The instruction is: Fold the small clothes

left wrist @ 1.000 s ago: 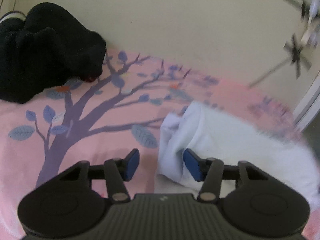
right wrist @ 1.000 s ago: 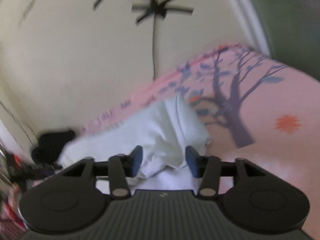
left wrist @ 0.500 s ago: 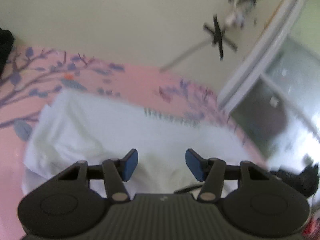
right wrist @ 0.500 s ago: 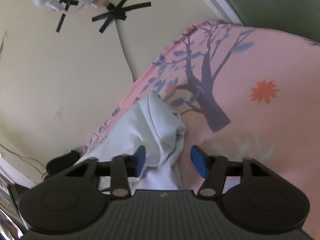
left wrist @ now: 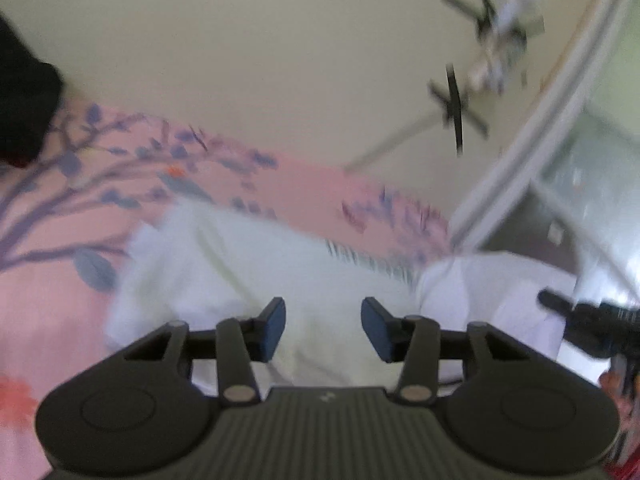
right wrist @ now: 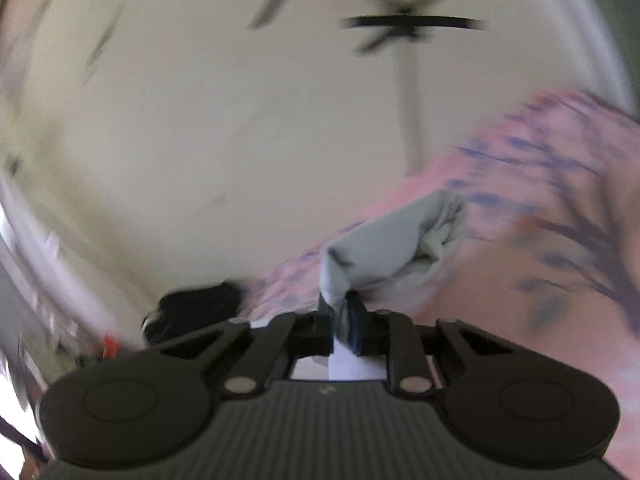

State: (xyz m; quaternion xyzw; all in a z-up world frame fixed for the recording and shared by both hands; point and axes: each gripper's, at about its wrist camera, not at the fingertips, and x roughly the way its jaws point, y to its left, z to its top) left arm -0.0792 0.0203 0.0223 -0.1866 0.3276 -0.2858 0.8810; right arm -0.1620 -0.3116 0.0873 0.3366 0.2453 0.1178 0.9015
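Note:
A white garment (left wrist: 240,272) lies crumpled on the pink sheet with a purple tree print (left wrist: 60,300). My left gripper (left wrist: 323,326) hovers low over the garment's near part. Its jaws are closing, the blue pads (left wrist: 276,326) still stand apart, and the cloth shows below and between them. My right gripper (right wrist: 342,320) is closing too, and its pads pinch a corner of the white garment (right wrist: 384,248), which rises off the sheet (right wrist: 540,280). In the left wrist view the right gripper (left wrist: 554,304) enters at the right edge with a raised white fold (left wrist: 492,292).
A pile of black clothes (left wrist: 24,112) lies far left against the cream wall. A blurred dark shape (right wrist: 192,310) sits left of the held cloth. Black tape crosses (left wrist: 456,108) and a cable hang on the wall. A pale frame (left wrist: 532,160) runs down the right.
My right gripper has shut on the garment's corner and lifted it. The left view has swung right from the black clothes to over the white garment, and its jaws have narrowed.

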